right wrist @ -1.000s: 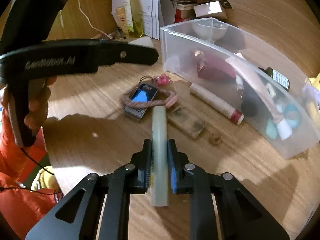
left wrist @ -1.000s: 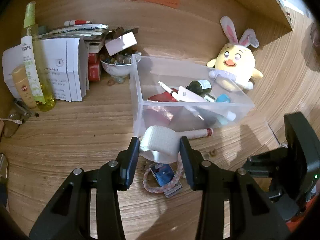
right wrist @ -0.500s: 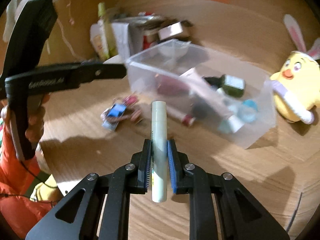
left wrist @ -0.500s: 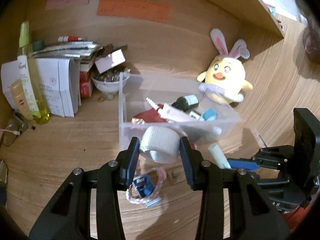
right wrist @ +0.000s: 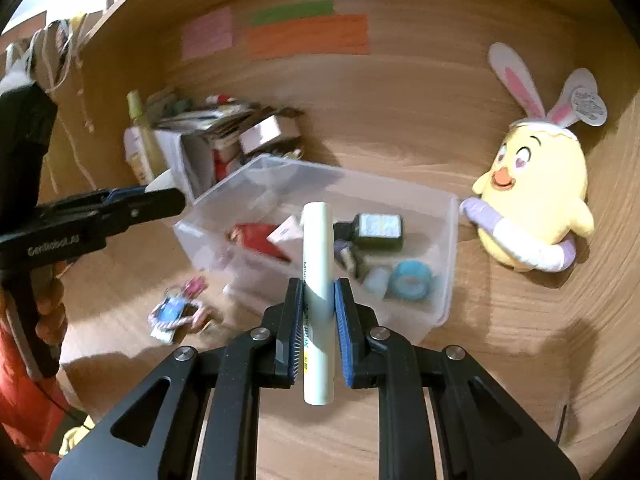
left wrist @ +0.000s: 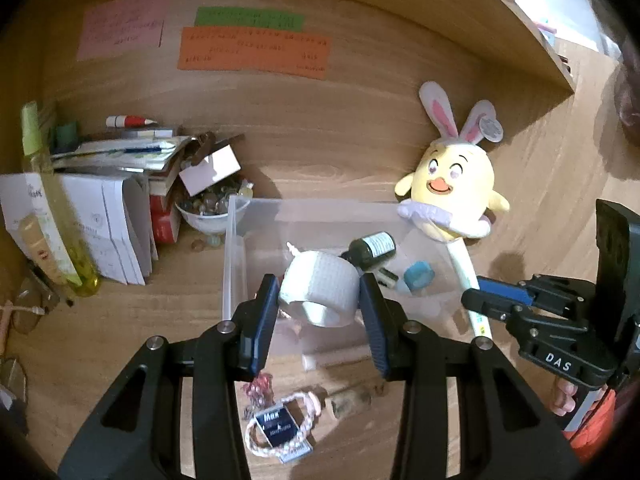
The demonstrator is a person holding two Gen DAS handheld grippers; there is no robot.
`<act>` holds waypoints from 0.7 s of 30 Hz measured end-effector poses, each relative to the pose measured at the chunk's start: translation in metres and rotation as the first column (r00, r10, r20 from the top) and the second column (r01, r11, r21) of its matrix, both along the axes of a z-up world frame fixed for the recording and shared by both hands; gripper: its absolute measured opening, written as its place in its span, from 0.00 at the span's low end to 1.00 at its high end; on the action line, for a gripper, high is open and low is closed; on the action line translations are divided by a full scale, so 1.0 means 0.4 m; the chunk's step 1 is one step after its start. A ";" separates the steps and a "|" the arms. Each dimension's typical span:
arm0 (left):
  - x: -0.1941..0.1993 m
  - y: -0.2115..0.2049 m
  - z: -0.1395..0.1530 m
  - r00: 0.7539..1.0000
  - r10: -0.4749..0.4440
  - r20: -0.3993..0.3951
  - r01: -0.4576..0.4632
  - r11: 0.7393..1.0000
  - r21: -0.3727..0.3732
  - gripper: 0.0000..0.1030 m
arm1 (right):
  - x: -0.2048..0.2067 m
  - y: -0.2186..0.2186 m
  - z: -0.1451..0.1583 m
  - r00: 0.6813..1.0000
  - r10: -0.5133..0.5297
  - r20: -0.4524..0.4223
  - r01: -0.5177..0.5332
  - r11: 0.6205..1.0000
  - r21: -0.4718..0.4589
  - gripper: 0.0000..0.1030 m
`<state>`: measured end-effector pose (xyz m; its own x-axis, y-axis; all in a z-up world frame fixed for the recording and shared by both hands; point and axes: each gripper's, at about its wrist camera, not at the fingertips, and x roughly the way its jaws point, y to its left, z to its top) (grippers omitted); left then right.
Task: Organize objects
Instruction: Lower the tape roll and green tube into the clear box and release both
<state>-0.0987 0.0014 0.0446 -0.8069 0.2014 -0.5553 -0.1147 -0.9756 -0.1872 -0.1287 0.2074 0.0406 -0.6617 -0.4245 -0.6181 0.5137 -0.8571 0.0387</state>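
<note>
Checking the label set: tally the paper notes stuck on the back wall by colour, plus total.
Pink note: 1
Green note: 1
Orange note: 1
Total: 3
</note>
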 end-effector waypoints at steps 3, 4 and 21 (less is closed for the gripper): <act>-0.021 0.002 0.009 1.000 0.006 -0.003 -0.006 1.000 0.002 0.39 | -0.030 0.005 0.011 1.000 -0.023 -0.011 0.023 1.000 -0.004 0.14; -0.027 0.003 0.011 1.000 0.007 -0.004 -0.007 1.000 0.001 0.39 | -0.038 0.006 0.014 0.999 -0.030 -0.014 0.030 1.000 -0.007 0.14; -0.145 0.054 -0.017 0.999 -0.003 0.045 0.005 0.999 -0.046 0.39 | -0.177 0.009 0.014 0.996 -0.085 0.029 0.087 0.995 -0.056 0.14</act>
<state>-0.1565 0.0230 0.0377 -0.7802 0.1783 -0.5996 -0.1113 -0.9828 -0.1475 -0.1995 0.2112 0.0463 -0.6810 -0.4014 -0.6125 0.4362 -0.8942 0.1011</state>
